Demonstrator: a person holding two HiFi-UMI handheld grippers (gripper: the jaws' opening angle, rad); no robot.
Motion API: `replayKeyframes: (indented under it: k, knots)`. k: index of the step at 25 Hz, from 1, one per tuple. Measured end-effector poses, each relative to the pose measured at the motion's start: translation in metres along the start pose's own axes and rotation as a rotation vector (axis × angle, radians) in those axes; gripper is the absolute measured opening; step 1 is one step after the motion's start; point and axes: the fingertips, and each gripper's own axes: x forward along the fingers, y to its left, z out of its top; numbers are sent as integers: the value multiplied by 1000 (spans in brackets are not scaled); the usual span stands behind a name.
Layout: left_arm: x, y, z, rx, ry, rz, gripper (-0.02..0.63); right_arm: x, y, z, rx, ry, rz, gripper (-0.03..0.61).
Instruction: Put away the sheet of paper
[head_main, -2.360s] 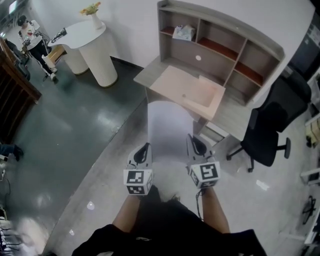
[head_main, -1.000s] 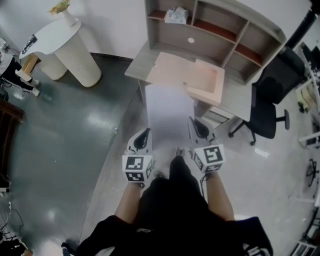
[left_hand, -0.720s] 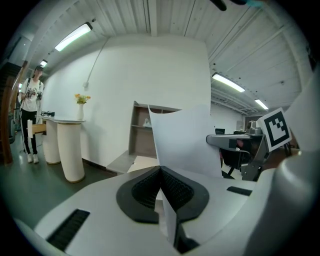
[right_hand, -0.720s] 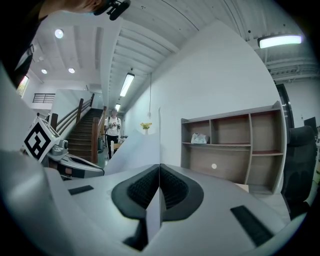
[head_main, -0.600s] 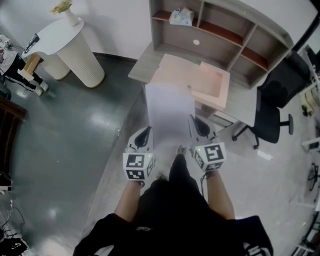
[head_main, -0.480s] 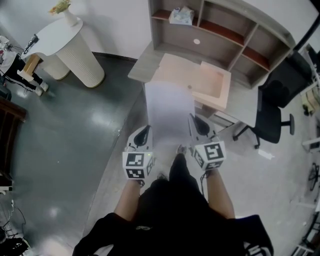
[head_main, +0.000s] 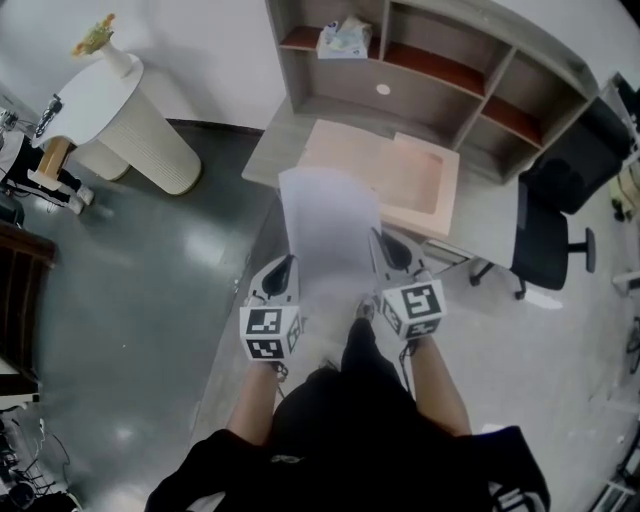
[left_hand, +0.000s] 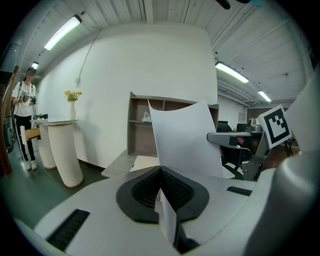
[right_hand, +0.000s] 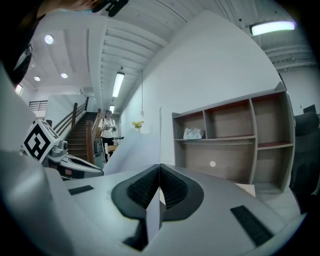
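White sheet of paper (head_main: 328, 218); grey desk (head_main: 266, 155); pink tray (head_main: 412, 182); black chair (head_main: 541, 240).

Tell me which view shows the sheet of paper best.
The head view: the sheet of paper is seen nearly whole from above, its near corners in the left gripper and right gripper. The left gripper view shows one face at a slant, pinched in the jaws; the right gripper view sees it almost edge-on.

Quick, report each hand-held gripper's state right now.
Left hand-held gripper: closed on the sheet of paper, at its left edge.
Right hand-held gripper: closed on the same sheet, at its right edge.
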Motion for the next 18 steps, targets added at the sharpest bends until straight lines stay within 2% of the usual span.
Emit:
replayKeyframes:
  k: [6,11,18]
  knots:
    - [57,-6,14,19,43,-8,46,30,-44,-7,59,18,2,17]
    - [99,-6,22,66,105,11,46,57,-78,-14,114,27,8,17]
    - [145,-6,35,45,142,35,45,94,-117,-26,161,57,36,17]
